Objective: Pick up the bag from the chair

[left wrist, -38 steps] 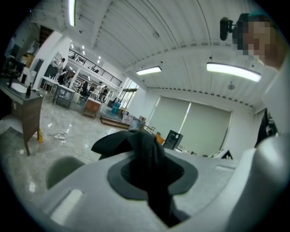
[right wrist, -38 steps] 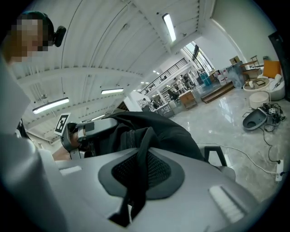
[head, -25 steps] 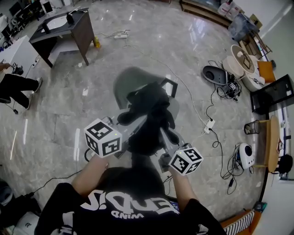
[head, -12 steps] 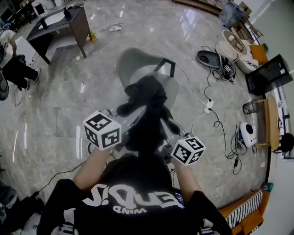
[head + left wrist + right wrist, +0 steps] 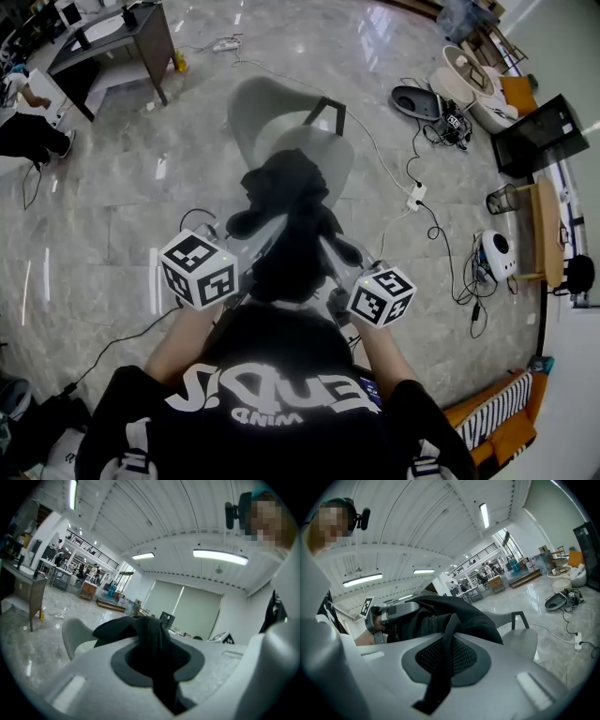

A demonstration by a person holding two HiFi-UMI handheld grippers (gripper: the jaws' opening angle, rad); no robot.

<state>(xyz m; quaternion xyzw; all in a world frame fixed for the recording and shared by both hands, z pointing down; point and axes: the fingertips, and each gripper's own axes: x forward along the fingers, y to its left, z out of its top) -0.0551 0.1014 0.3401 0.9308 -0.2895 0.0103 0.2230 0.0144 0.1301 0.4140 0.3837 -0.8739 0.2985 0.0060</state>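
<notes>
A black bag hangs between my two grippers, in front of a pale grey chair and near its seat. My left gripper is shut on one black strap, which runs across its dark pad. My right gripper is shut on another strap. In the left gripper view the bag's body bulges above the jaws, with the chair behind it. The right gripper view shows the bag, the chair's seat and the left gripper beyond it.
Glossy marble floor all round. A dark desk stands at the far left, with a person's legs beside it. Cables and a power strip trail right of the chair. A mesh bin and a white device are further right.
Both grippers and the bag have drawn back from the chair toward the person. The chair now shows further up in the head view, with more of its seat uncovered.
</notes>
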